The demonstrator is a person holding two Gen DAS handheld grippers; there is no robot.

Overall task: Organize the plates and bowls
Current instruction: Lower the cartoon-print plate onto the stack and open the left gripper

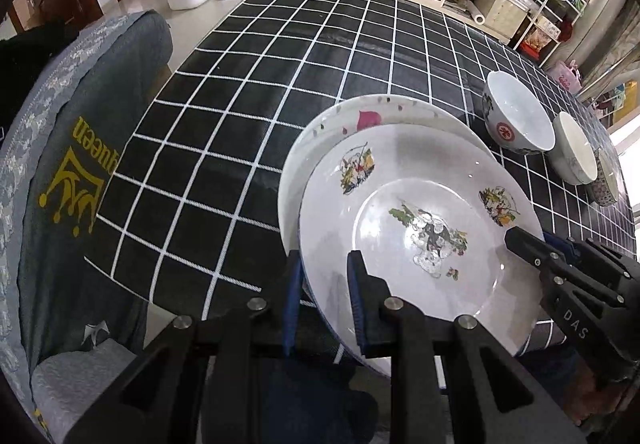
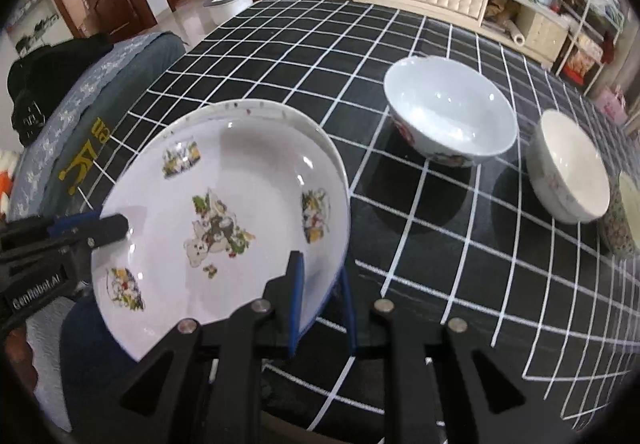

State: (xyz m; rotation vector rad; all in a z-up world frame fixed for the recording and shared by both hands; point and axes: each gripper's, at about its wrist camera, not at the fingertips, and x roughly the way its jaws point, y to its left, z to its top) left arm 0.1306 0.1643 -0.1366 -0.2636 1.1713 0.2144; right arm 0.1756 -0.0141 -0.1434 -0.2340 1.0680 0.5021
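left gripper (image 1: pixel 323 296): jaws clamped on the near-left rim of the bear plate, one blue pad above the rim, one below.
right gripper (image 2: pixel 320 302): clamped on the same plate's near-right rim; its tip also shows at the right of the left wrist view (image 1: pixel 520 240).
bear plate (image 1: pixel 424 236): white, cartoon bear print in the centre, smaller prints on the rim. Held between both grippers, over the near edge of the table, above the second plate. Whether it touches that plate, I cannot tell.
second plate (image 1: pixel 360 115): white, speckled rim with a pink mark, lying under and just beyond the bear plate; only its far-left arc shows.
bowls: three in a row to the right, upright. Nearest the plates is a white bowl (image 2: pixel 450 115) with red pattern outside, then a cream bowl (image 2: pixel 568 167), then a patterned bowl (image 2: pixel 624 219) cut by the frame edge.
table (image 1: pixel 240 103): black cloth with white grid.
left side: chair with grey cover (image 1: pixel 92 131), yellow lettering.
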